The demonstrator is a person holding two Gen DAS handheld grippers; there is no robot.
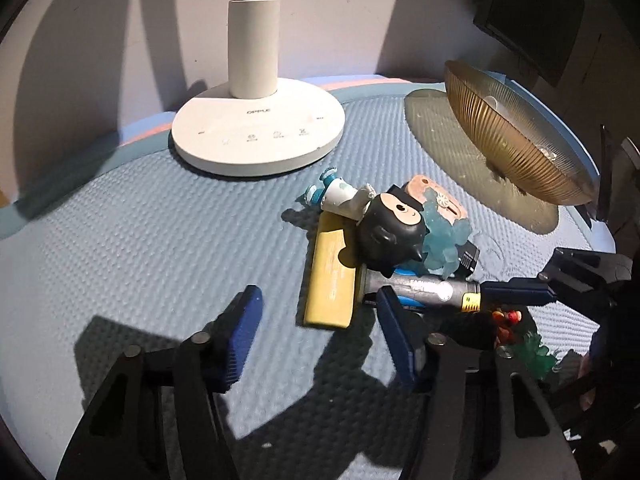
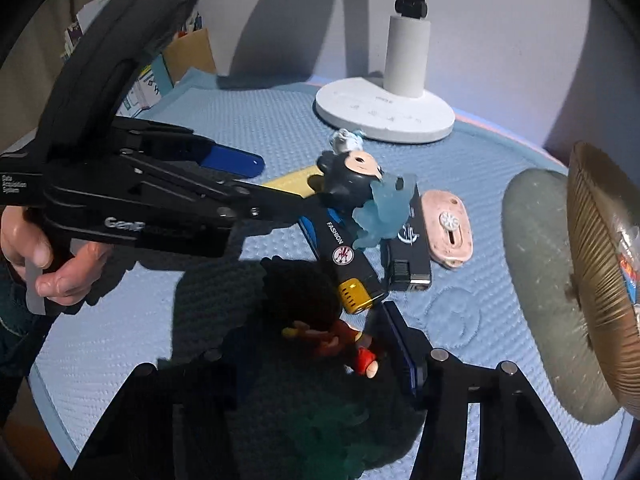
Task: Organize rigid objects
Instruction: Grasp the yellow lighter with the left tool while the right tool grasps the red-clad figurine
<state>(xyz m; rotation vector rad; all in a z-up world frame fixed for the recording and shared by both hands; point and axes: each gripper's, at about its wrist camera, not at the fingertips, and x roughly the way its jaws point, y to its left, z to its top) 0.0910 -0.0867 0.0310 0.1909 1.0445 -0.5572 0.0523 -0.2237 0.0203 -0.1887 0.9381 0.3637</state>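
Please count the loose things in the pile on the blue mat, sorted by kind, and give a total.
Toy figures: 2 (black round-headed figure with pale blue base, dark-haired figure in red with green base)
Lighters: 2 (black FASHION lighter with yellow end, black box lighter)
Flat yellow bar: 1
Pink oval case: 1
Total: 6

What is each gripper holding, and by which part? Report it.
Nothing is held. The left gripper is open and empty; the right gripper stands open around the red figurine, not clamped on it.
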